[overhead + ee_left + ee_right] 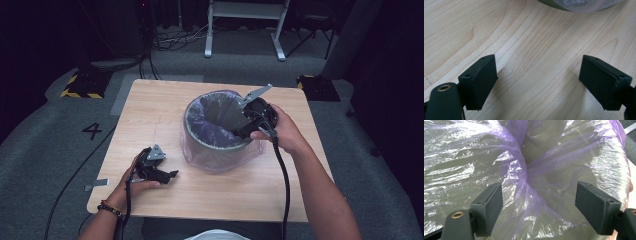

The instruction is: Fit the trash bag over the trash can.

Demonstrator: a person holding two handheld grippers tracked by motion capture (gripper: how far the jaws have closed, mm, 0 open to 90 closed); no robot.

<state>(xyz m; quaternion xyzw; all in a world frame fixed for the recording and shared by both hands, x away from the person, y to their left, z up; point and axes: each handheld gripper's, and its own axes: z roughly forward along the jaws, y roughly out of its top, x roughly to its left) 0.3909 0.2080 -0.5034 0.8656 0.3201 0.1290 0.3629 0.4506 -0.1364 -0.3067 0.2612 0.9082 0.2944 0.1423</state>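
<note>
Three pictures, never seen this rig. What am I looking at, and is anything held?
No robot here: a person holds a hand-operated two-jaw tool in each hand. The high view looks down on a light wooden table. On it stands a round dark bin lined with a thin translucent purple plastic bag. The other two pictures come from cameras riding on the tools, looking along their black jaws. The left gripper rests low over bare wood, jaws wide apart, nothing between them. The right gripper sits at the bin's rim and points into the bag; its jaws stand open around crinkled liner, apparently not pinching it. Nothing is held.
</note>
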